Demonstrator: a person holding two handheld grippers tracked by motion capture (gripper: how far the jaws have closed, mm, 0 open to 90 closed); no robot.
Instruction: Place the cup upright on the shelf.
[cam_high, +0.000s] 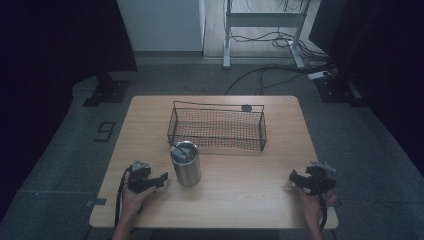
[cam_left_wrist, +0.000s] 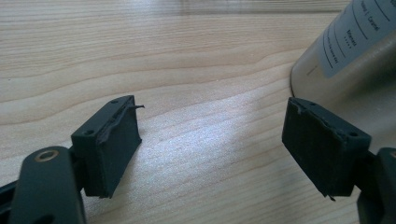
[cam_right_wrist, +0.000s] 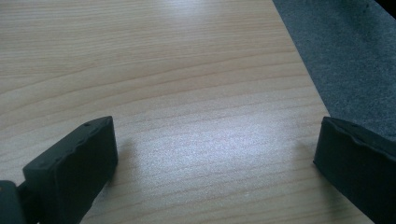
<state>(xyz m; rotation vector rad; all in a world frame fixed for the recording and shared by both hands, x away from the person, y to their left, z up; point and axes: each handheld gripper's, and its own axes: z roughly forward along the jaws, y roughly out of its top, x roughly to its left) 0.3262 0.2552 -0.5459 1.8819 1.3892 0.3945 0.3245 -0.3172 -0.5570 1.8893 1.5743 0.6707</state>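
Tumbler (cam_high: 186, 164) and wire basket (cam_high: 217, 127) appear together in the high view: one steel tumbler with a lid stands upright on the wooden table (cam_high: 240, 200), just near of the basket's left end, and one long black mesh basket lies across the far middle of the top. A small dark round thing (cam_high: 246, 107) sits at the basket's far rim; what it is I cannot tell.

The left gripper (cam_high: 162, 178) lies low at the near left, tips just left of the tumbler and apart from it. The right gripper (cam_high: 295, 177) rests near the near right corner, well apart from both things. Two grippers, one in each hand.

From the left gripper view comes what the high view is too small to give: the left gripper's (cam_left_wrist: 210, 144) jaws stand apart with bare wood between them, and the tumbler's (cam_left_wrist: 345, 51) lower wall with a grey label rises just beyond the right-hand jaw, not touching it. The right gripper view shows the right gripper's (cam_right_wrist: 215, 158) jaws wide apart over bare wood, and beside one jaw the table's edge (cam_right_wrist: 299, 70) with grey carpet (cam_right_wrist: 345, 46) past it.

Open room: the whole stretch of table between the tumbler and the right gripper is bare wood, as is the near strip in front of the tumbler. The basket's near wall stands close behind the tumbler.
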